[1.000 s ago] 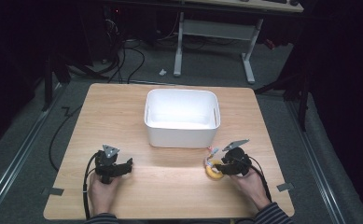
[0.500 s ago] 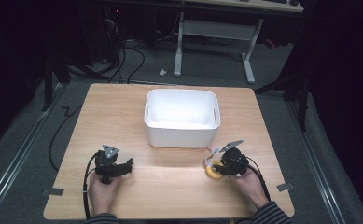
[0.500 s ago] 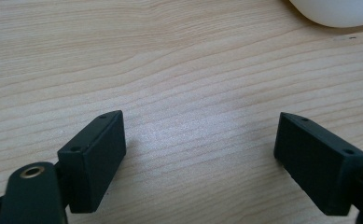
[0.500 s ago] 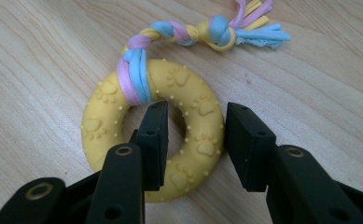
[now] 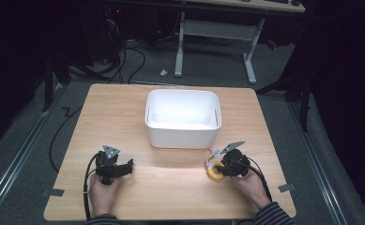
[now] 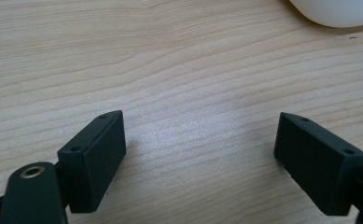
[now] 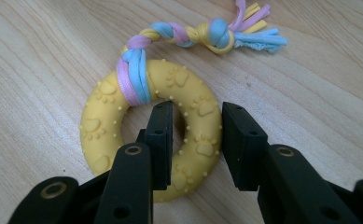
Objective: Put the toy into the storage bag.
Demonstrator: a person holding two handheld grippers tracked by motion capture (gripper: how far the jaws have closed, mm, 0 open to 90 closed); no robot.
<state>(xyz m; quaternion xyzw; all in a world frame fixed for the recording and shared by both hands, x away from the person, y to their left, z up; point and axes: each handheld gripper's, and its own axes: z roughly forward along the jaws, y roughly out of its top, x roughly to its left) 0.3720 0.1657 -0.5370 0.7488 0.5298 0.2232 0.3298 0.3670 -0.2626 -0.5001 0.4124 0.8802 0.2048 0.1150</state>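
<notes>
Step in hand: the grab. The right gripper [image 7: 195,140] has its jaws closed down on one side of the yellow ring toy [image 7: 152,123] – one jaw sits inside the hole, the other outside, with the rubber wall pinched between them. In the right gripper view the jaws look snug on the ring, so I judge the hold as made or nearly made, w/ the toy flat on the table [image 5: 124,117]. A braided rope tail [image 7: 202,35] in blue, pink & yellow is tied round the far side of the ring and ends in a knot w/ loose fringe.

Where it is: in the high view the ring toy [image 5: 214,169] lies near the front right of the table, just in front of the white bin's [image 5: 182,118] right corner, apart from it. The right gripper [image 5: 223,168] is over it.

The left gripper [image 5: 128,165] rests at front left, well apart from the toy, jaws spread wide w/ nothing but bare wood between them in its own view – idle.

Next move, as I judge it: lift straight up w/o loosening the pinch, carry fwd over the bin rim, then let go inside. The tail will dangle – needs enough height to clear the rim. Rubber is soft & bumpy, so grip should hold, but a one-sided pinch may let the ring swing.
</notes>
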